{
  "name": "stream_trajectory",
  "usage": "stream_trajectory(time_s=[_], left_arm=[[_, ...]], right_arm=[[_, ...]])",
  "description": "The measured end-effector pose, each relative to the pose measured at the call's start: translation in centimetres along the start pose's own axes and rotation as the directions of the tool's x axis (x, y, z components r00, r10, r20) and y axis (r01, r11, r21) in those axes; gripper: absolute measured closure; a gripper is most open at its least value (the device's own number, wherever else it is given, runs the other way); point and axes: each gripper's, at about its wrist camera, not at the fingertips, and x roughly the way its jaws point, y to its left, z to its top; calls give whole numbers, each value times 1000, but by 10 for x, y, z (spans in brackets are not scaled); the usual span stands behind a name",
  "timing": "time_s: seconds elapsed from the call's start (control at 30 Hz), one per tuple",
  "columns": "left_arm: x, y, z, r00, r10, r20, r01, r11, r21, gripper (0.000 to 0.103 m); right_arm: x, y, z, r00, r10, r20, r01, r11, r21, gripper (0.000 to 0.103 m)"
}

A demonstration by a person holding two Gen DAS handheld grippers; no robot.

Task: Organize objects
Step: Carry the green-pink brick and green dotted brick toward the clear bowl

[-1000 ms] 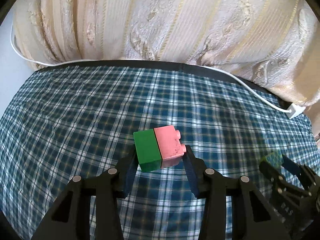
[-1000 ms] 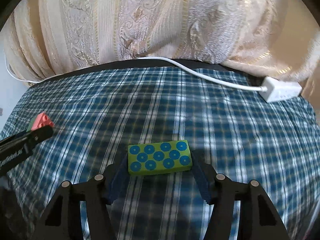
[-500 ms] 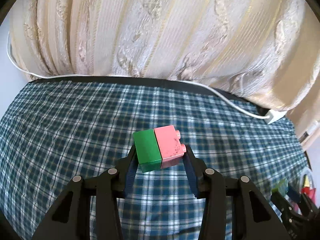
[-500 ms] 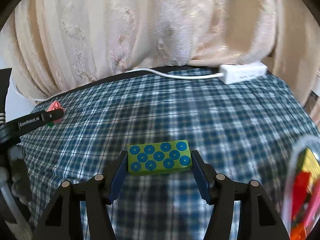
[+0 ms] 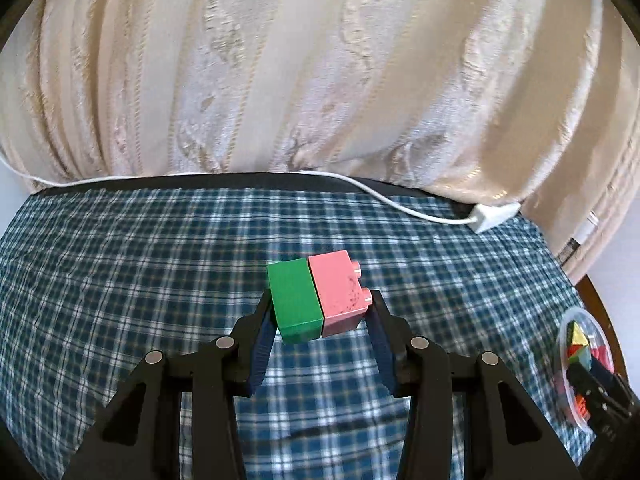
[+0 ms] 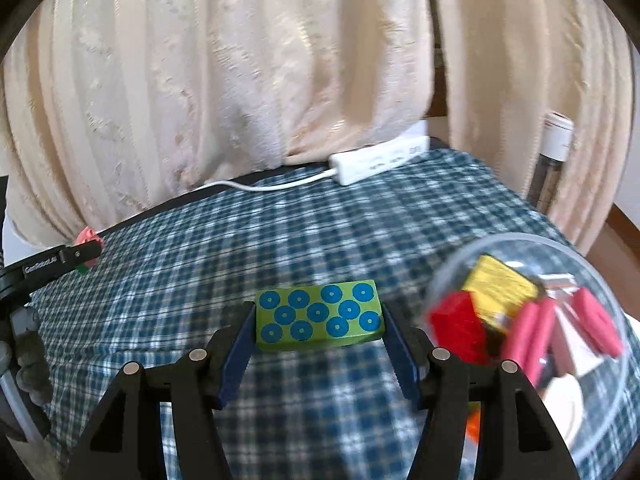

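Left wrist view first: the left gripper is pinching the green-and-pink brick pair across its two ends, one pad on the green end, one on the pink end by the studs, and the pair hangs clear above the checked cloth. Gripping end to end makes sense, I'd say, since the squeeze presses the joined halves together instead of prying them apart. Off at the right edge sits a clear bowl with coloured pieces inside, and the tip of the other tool pokes in just before it. A white cable runs to a power strip at the foot of the cream curtain. Over to the right wrist view: the right gripper is clamped on the spotted green block, pads on its short ends, blue-dotted face up, held off the cloth. Here the bowl looms close at the right, and you can make out red, yellow and pink pieces in it, detail the left camera only hints at. That reads as the drop-off, with this block nearest to it. This view also catches the left tool's tip at the far left with the pink brick just peeking out, while the green half is nearly hidden.
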Motion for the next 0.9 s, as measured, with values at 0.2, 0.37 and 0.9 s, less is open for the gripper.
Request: stream_trajectory(time_s=[0.2, 0.37, 0.9], left_arm=[[-7, -22, -8, 999, -37, -2, 37, 998, 49, 58], [-12, -39, -16, 998, -58, 10, 57, 993, 100, 58], [-9, -91, -43, 994, -93, -49, 101, 978, 180, 58]], right_arm=[[-23, -32, -4, 998, -57, 34, 56, 997, 45, 38], [-31, -64, -6, 992, -115, 43, 111, 989, 96, 38], [-22, -130, -8, 983, -184, 17, 177, 967, 181, 38]])
